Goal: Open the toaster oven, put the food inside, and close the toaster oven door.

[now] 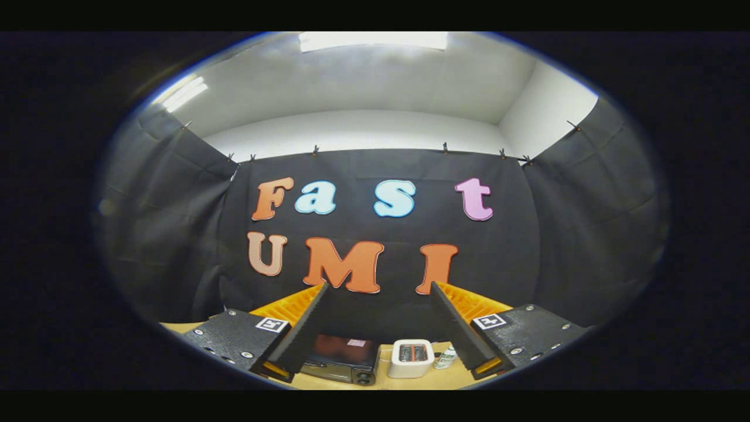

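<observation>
My gripper (pixel 378 288) is held high and stands open, its two orange-and-black fingers (pixel 304 319) spread wide with nothing between them. Far below, seen between the fingers, a black toaster oven (pixel 343 358) sits on the wooden table (pixel 387 382) by the left finger; its door looks shut. I cannot make out the food.
A white two-slot toaster (pixel 411 358) stands to the right of the toaster oven. A small white bottle with a green label (pixel 446 356) stands beside the right finger. Black cloth walls close the booth at the back and on both sides.
</observation>
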Available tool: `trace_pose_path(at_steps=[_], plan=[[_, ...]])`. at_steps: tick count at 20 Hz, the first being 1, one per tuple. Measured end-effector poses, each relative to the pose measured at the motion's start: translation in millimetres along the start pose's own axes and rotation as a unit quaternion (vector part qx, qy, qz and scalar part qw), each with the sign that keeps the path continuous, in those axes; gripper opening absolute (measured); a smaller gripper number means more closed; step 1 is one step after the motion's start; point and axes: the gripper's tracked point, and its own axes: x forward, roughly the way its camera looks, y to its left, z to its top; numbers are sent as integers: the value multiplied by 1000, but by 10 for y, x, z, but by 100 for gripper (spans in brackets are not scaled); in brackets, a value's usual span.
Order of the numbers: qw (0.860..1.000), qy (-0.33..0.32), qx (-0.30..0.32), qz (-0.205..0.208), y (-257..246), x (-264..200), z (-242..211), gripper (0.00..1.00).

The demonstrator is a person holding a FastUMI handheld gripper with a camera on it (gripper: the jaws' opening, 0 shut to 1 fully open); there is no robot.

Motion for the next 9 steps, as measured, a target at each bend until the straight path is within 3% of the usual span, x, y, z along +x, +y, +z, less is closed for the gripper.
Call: trace_pose_path(at_steps=[9], plan=[[1000,-11,-13,-1,-161,-122,87,99]])
